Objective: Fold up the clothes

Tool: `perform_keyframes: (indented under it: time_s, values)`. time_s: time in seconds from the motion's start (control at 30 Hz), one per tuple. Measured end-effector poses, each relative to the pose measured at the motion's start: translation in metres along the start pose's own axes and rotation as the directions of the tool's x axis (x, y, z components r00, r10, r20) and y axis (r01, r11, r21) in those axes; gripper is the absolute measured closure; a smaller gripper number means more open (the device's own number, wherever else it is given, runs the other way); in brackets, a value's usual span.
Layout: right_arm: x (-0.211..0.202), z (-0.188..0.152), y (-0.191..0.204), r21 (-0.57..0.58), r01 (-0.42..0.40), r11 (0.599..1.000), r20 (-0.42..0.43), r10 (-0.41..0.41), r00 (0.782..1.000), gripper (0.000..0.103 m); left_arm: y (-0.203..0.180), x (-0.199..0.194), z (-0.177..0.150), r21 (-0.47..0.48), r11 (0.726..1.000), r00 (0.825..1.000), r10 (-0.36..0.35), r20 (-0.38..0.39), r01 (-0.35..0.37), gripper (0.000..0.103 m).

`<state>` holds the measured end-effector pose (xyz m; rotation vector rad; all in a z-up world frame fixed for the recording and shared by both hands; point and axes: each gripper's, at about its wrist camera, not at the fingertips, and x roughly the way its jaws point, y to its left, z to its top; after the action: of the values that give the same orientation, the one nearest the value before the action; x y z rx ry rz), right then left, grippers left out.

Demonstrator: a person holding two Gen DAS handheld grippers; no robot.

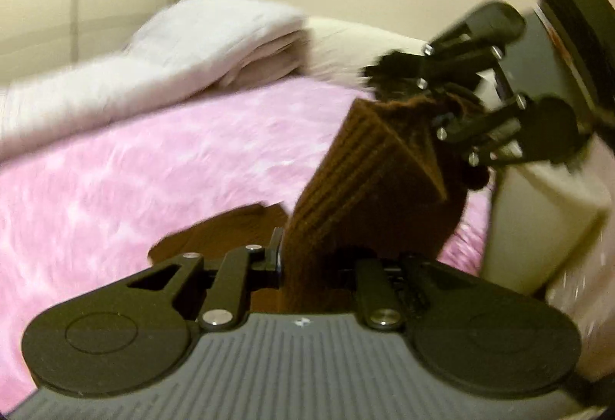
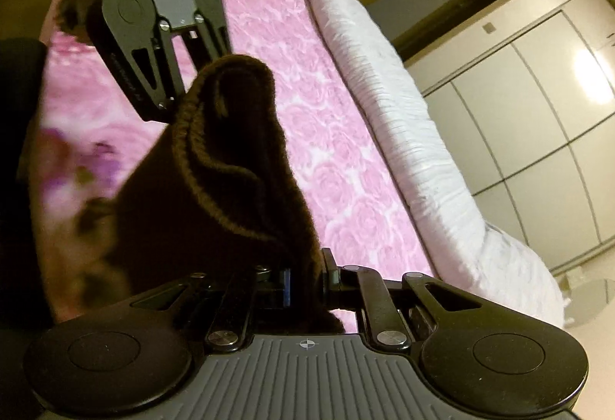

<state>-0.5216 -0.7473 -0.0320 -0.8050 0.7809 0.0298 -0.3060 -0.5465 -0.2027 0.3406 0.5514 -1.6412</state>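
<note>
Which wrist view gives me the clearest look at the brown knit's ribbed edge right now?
The left wrist view: the brown knit is lit, its ribbing runs visibly from the left gripper up to the right gripper. In the right wrist view the knit is dark and shadowed, showing only folded edges.

We see warm, yellowish indoor light; a lamp glare (image 2: 594, 79) flares far right. Motion blur smears the pink blanket (image 1: 153, 166), and the edges bow and darken.

Brown ribbed garment (image 1: 346, 166); pink, seemingly rose-patterned blanket (image 2: 334, 135).
</note>
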Motion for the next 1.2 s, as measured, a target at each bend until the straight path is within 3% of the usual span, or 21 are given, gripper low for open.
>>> perform_keyframes:
  time_s: [0.2,0.27,0.33,0.43,0.5,0.53,0.6,0.67,0.77,0.9,0.97,1.0,1.07,1.13,1.2]
  values:
    - [0.105,-0.015,-0.032,0.035,-0.104,0.994,-0.02,0.104,0.994,0.092,0.077,0.066,-0.017,-0.233,0.972,0.996,0.008,-0.088,-0.029,0.087]
    - [0.142,-0.023,-0.037,0.057,-0.143,0.988,-0.032,0.145,0.989,0.091,0.098,0.083,-0.029,-0.288,0.957,0.992,0.006,-0.122,-0.041,0.083]
    - [0.172,-0.036,-0.04,0.097,-0.159,0.982,-0.053,0.165,0.985,0.088,0.115,0.098,-0.04,-0.334,0.94,0.987,0.013,-0.161,-0.067,0.072]
    - [0.189,-0.052,-0.045,0.192,-0.101,0.976,-0.042,0.111,0.993,0.076,0.125,0.116,-0.044,-0.381,0.922,0.988,0.005,-0.151,-0.063,0.069]
    - [0.176,-0.064,-0.055,0.299,-0.086,0.95,0.017,0.085,0.996,0.059,0.127,0.111,-0.043,-0.38,0.923,0.99,0.003,-0.141,-0.057,0.069]
    - [0.168,-0.07,-0.061,0.354,-0.076,0.932,0.043,0.065,0.997,0.056,0.128,0.109,-0.043,-0.379,0.924,0.991,0.003,-0.136,-0.055,0.069]
    - [0.153,-0.083,-0.069,0.458,-0.044,0.888,0.069,0.013,0.998,0.048,0.131,0.109,-0.04,-0.385,0.921,0.992,0.005,-0.123,-0.052,0.069]
    - [0.141,-0.101,-0.07,0.575,-0.015,0.818,0.067,-0.029,0.997,0.039,0.136,0.112,-0.034,-0.396,0.917,0.994,0.01,-0.108,-0.052,0.069]
    - [0.13,-0.133,-0.072,0.745,-0.035,0.666,0.06,-0.015,0.998,0.027,0.143,0.12,-0.03,-0.409,0.91,0.994,0.021,-0.105,-0.063,0.07]
    - [0.139,-0.17,-0.081,0.884,-0.108,0.454,0.091,0.06,0.994,0.027,0.142,0.125,-0.027,-0.371,0.926,0.993,0.028,-0.117,-0.07,0.079]
    - [0.144,-0.182,-0.087,0.922,-0.176,0.346,0.158,0.081,0.984,0.029,0.14,0.121,-0.025,-0.349,0.935,0.995,0.027,-0.096,-0.059,0.083]
    - [0.143,-0.185,-0.093,0.93,-0.181,0.319,0.168,0.066,0.984,0.046,0.14,0.119,-0.023,-0.351,0.935,0.996,0.029,-0.079,-0.055,0.083]
    - [0.143,-0.19,-0.105,0.945,-0.188,0.267,0.185,0.037,0.982,0.066,0.142,0.124,-0.02,-0.354,0.932,0.995,0.049,-0.088,-0.077,0.083]
    - [0.152,-0.193,-0.115,0.958,-0.101,0.268,0.099,0.021,0.995,0.066,0.142,0.135,-0.019,-0.328,0.938,0.989,0.071,-0.131,-0.111,0.08]
    - [0.148,-0.188,-0.112,0.95,-0.064,0.305,0.057,0.032,0.998,0.066,0.14,0.141,-0.019,-0.309,0.942,0.984,0.087,-0.155,-0.131,0.079]
